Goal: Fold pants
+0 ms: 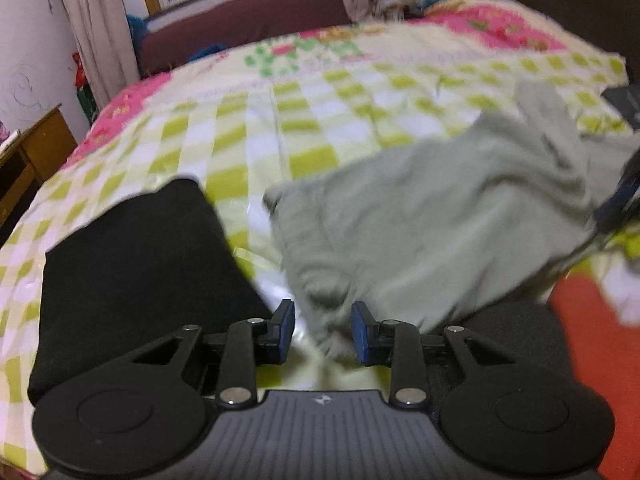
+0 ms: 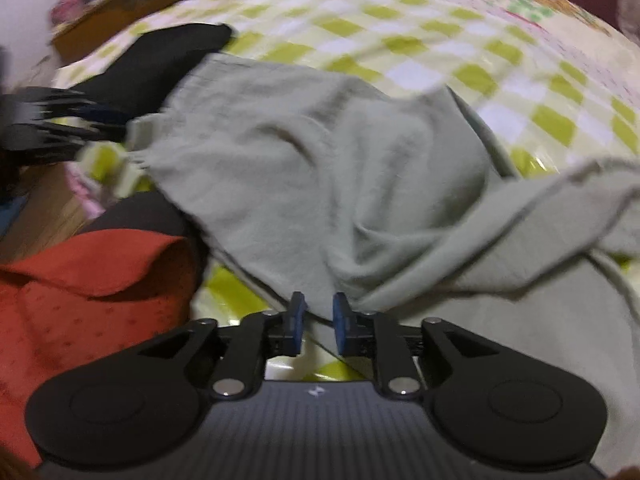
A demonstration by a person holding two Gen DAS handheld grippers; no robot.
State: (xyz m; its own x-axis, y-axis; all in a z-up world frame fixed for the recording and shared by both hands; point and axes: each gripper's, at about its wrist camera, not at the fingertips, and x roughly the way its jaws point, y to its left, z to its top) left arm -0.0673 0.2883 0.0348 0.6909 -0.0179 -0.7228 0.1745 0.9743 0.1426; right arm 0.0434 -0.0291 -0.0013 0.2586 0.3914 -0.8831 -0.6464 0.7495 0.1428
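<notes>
Pale grey-green pants (image 1: pixel 420 216) lie rumpled on the bed; they also show in the right wrist view (image 2: pixel 320 152). My left gripper (image 1: pixel 323 328) is open, its blue pads either side of a bunched edge of the pants without closing on it. My right gripper (image 2: pixel 319 320) is partly open at another edge of the pants, with cloth just in front of the pads. The right gripper shows blurred at the right edge of the left wrist view (image 1: pixel 616 200); the left gripper shows blurred at the left of the right wrist view (image 2: pixel 60 120).
The bed has a green-and-white checked cover (image 1: pixel 256 120). A folded black garment (image 1: pixel 136 272) lies left of the pants, also in the right wrist view (image 2: pixel 160 64). A red cloth (image 2: pixel 80 292) lies at the near bed edge. A wooden desk (image 1: pixel 28 160) stands at the left.
</notes>
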